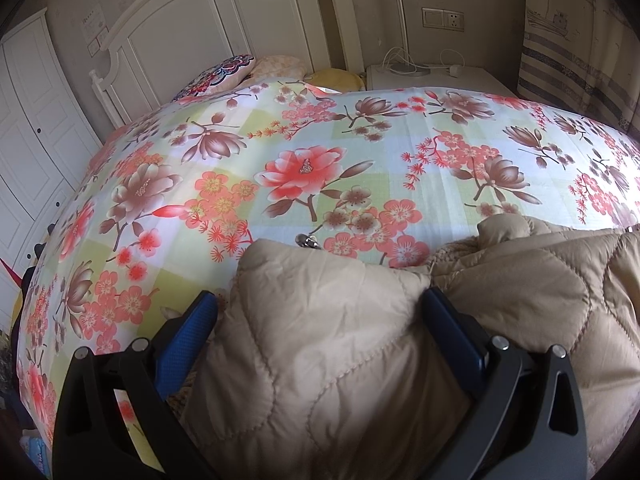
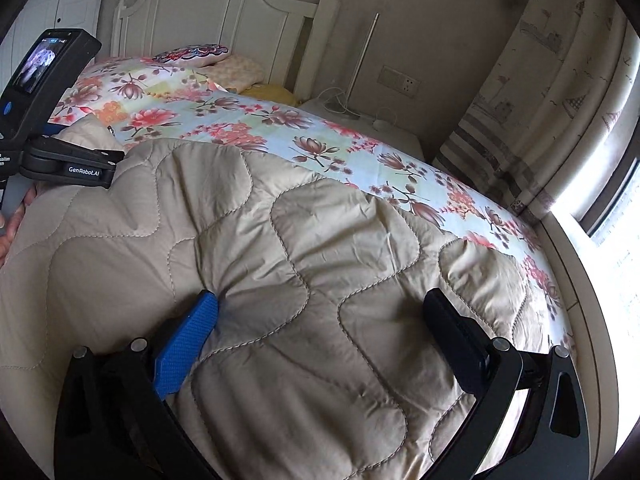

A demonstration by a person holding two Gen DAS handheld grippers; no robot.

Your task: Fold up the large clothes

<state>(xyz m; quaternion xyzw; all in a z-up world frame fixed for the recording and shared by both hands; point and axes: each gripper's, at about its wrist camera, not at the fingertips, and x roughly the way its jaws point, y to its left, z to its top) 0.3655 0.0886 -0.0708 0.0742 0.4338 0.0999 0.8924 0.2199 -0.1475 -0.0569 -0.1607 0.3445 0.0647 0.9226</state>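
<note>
A beige quilted coat [image 2: 288, 264], puffy and stitched in wavy lines, is spread across the near side of the bed, over a smooth floral sheet [image 1: 320, 152]. A metal zipper pull [image 1: 306, 241] is seen at its folded edge. The left gripper [image 1: 320, 304] is held wide apart astride a padded fold. The right gripper [image 2: 320, 304] is likewise spread, its textured blue pad [image 2: 188, 340] pressed into the fabric, nothing clamped.

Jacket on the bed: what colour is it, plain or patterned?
Plain beige jacket with wavy quilted stitching, no print; the right wrist view shows it best.
</note>
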